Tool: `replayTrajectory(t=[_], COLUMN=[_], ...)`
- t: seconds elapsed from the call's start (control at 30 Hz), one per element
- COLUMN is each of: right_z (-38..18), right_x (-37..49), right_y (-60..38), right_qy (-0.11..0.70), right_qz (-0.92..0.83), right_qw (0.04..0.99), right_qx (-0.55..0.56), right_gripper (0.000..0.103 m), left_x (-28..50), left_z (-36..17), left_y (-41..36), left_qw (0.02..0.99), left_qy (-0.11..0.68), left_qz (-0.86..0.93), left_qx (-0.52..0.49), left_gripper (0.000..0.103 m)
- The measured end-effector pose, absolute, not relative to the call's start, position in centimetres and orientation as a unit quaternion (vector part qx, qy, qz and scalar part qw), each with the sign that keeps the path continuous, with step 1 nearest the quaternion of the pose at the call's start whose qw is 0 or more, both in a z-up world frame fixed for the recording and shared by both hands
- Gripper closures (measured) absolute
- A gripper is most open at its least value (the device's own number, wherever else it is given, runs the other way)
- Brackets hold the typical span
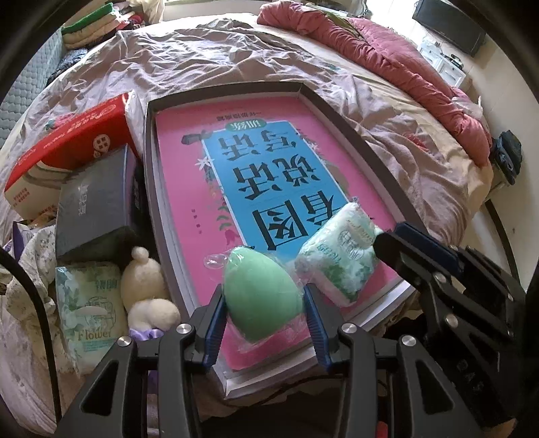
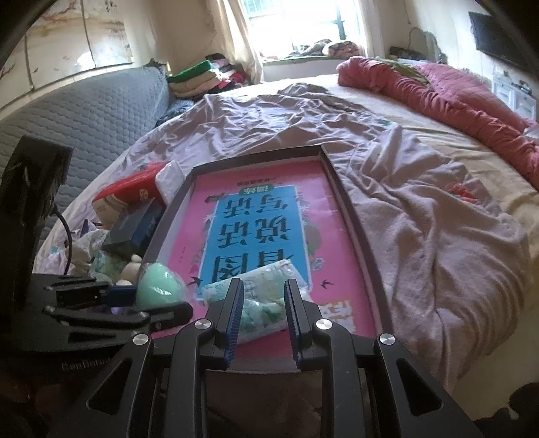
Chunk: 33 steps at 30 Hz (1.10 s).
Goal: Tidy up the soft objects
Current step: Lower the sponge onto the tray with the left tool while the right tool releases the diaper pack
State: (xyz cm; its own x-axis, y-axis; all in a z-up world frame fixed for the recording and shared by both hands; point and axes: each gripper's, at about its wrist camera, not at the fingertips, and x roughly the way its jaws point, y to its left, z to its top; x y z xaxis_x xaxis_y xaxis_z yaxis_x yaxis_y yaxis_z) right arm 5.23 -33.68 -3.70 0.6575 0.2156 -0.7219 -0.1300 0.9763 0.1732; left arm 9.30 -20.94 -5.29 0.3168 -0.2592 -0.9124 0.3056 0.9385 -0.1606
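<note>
Wrinkled mauve bedsheet (image 1: 209, 64) is being seen spread across a wide bed, with a bunched red quilt (image 1: 397, 64) lying along its far right side. Folded clothes (image 2: 198, 79) are being kept stacked at the far left corner, near a bright curtained window (image 2: 303, 23). A grey quilted headboard (image 2: 101, 111) is being seen along the left edge in the right wrist view.

A shallow grey rectangular box lid (image 1: 340, 111) is lying on the sheet, serving as a tray. A pink book with a blue title panel (image 1: 269, 168) is lying flat inside it, filling most of its floor.

A green egg-shaped sponge in clear wrap (image 1: 261, 293) is being clamped between the blue pads of the left gripper (image 1: 266, 303), over the near end of the book. A white-and-green soft tissue pack (image 2: 262, 300) is being pinched by the right gripper (image 2: 264, 303), just right of the sponge, also over the book.

Left of the tray, a red carton (image 1: 67, 141), a dark grey box (image 1: 97, 202), a pale green "Flower" tissue pack (image 1: 89, 310) and a cream felted wool toy (image 1: 145, 289) are lying crowded together. Whether the toy is touching the tray wall cannot be told.
</note>
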Motion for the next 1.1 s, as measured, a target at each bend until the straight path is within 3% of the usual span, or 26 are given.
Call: replayTrajectory(t=[0.2, 0.27, 0.77, 1.1], right_z=[-4.5, -4.5, -5.4, -6.0], right_x=[6.2, 6.2, 6.1, 6.3], right_y=[-33.1, -33.4, -32.7, -32.6], right_qy=[0.42, 0.419, 0.437, 0.438], right_qz=[0.113, 0.115, 0.121, 0.08], right_qw=[0.899, 0.899, 0.891, 0.895], right_qx=[0.046, 0.049, 0.013, -0.033], right_gripper=[0.076, 0.068, 0.049, 0.045], left_x=[9.5, 9.5, 9.6, 9.3], left_z=[-5.8, -5.7, -5.6, -5.6], left_y=[-20.7, -20.7, -20.0, -20.6], left_qw=[0.81, 0.809, 0.809, 0.805], left_qy=[0.561, 0.56, 0.56, 0.561], left_qz=[-0.173, -0.176, -0.176, -0.186], left_qx=[0.02, 0.027, 0.038, 0.044], left_gripper=[0.058, 0.058, 0.057, 0.049])
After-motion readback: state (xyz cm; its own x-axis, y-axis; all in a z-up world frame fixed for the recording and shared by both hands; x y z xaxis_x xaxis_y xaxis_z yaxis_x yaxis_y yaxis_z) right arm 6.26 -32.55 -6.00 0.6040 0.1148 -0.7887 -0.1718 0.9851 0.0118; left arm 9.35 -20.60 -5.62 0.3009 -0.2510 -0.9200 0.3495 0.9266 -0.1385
